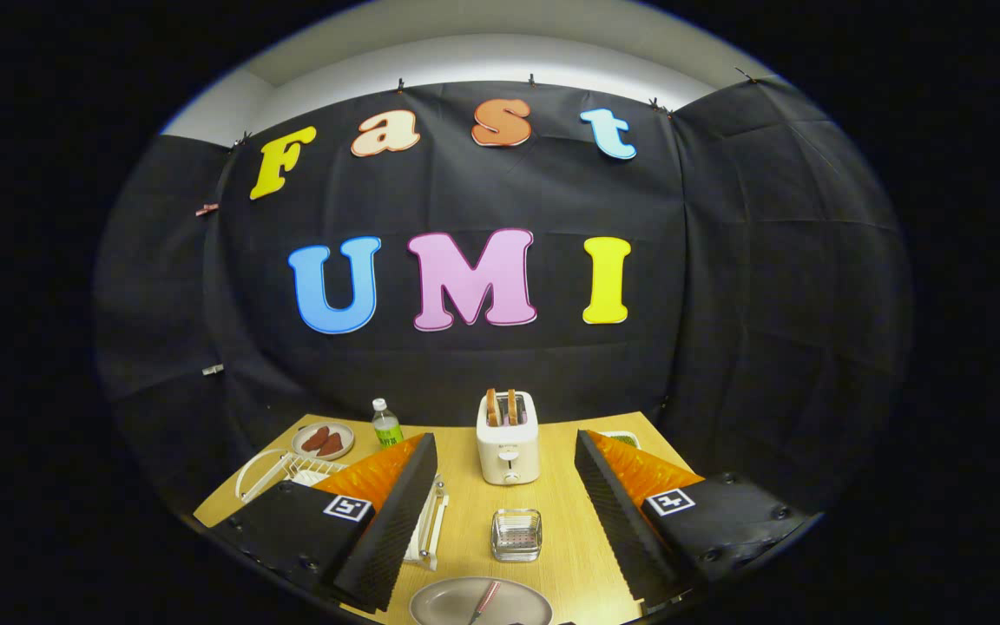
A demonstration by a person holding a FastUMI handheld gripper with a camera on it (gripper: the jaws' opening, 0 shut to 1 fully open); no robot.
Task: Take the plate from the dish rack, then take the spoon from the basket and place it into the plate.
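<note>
Here, in the gripper view, your gripper (509,521) is released: its two black ribbed fingers (396,512) with orange backs stand wide apart and grasp nothing. Between the fingertips, at 6 o'clock from the gap, lies the flat grey-brown round plate (452,601) on the light wooden table (565,538). The spoon with a red-pink handle (484,601) rests in the plate, its handle pointing towards 1 o'clock. At 12 o'clock from the plate, still between the fingers, stands the small square wire basket (516,535); whether anything lies in it you cannot tell. Beyond the basket, again at 12 o'clock, stands the white two-slot toaster (508,438) with two brown slices upright in its slots. The white wire dish rack (292,471) sits at 9 o'clock from the toaster, partly hidden behind the left finger. Behind the rack, at 12 o'clock from it, is a small round plate holding reddish-brown pieces (323,441), and just beside that plate, at 3 o'clock, a clear plastic bottle with a green label (387,424).
</note>
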